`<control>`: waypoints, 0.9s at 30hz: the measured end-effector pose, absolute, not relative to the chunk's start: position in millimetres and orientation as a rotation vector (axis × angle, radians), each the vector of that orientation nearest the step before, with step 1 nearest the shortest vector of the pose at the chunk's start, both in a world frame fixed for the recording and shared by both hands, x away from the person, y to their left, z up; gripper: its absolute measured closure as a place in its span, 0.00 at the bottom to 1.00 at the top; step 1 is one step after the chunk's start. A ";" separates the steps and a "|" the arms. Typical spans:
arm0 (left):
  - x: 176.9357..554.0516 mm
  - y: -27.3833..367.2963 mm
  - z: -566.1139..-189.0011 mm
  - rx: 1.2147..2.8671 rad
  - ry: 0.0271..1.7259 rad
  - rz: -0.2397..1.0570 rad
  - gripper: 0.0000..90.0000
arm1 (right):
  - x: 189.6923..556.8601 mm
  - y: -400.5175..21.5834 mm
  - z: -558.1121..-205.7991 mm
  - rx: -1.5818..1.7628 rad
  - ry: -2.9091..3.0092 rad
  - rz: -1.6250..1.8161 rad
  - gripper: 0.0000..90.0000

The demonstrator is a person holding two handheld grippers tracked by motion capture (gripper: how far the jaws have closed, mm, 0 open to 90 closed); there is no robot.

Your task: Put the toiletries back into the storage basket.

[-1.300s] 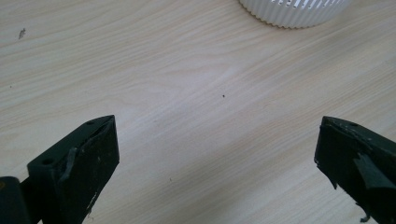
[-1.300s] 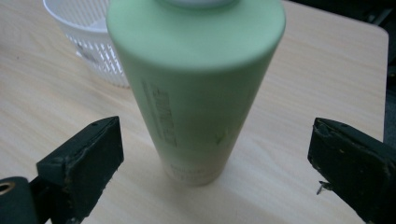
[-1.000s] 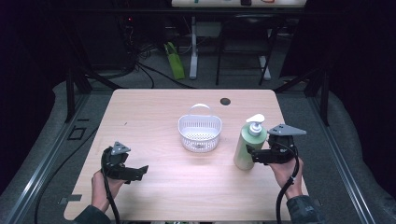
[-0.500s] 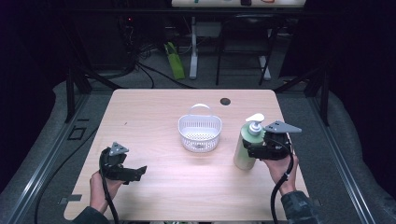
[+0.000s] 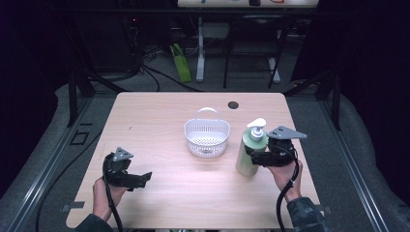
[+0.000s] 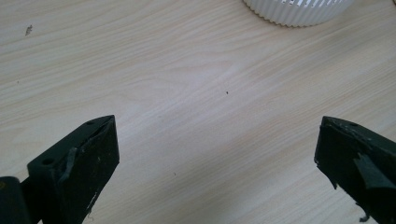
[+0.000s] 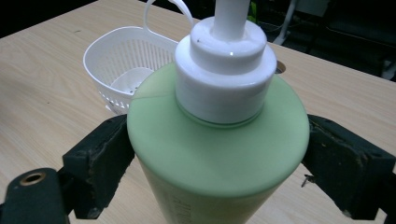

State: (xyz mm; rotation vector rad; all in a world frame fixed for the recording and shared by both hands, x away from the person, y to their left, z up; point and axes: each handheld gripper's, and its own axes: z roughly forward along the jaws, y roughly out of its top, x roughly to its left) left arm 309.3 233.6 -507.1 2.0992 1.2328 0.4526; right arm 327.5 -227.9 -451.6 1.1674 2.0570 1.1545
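Note:
A pale green pump bottle (image 5: 245, 166) with a white pump head stands upright on the wooden table (image 5: 159, 116), right of centre. My right gripper (image 5: 254, 156) has just been closing and is now shut on it. In the right gripper view both black pads (image 7: 100, 154) press on the sides of the bottle (image 7: 215, 158) just below its shoulder. A white slotted basket (image 5: 207, 137) with a handle sits mid-table, just left of the bottle. My left gripper (image 5: 143, 179) hovers low over the front left of the table. It is open, with bare wood between its jaws (image 6: 215, 144).
A small dark round hole (image 5: 233, 105) marks the table near its far edge. The basket's ribbed wall (image 6: 299, 9) lies ahead of the left gripper. The table's right edge runs close beside the right hand. Chairs, cables and a green object stand on the dark floor beyond.
The right gripper has slid a little left, up to the bottle, and its jaws have come in onto the bottle's sides. The left gripper and the basket have stayed put.

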 end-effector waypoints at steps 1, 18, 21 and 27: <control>309.2 233.8 -506.8 2.099 1.234 0.452 0.00 | 327.9 -226.8 -451.7 1.160 2.063 1.161 0.13; 308.4 235.7 -506.4 2.093 1.247 0.452 0.00 | 330.7 -222.7 -453.2 1.059 2.132 1.233 0.12; 308.3 235.6 -506.3 2.092 1.245 0.455 0.00 | 330.2 -222.8 -451.5 1.074 2.125 1.225 0.07; 307.1 235.3 -505.8 2.072 1.250 0.447 0.00 | 325.9 -222.3 -443.6 1.095 2.089 1.216 0.05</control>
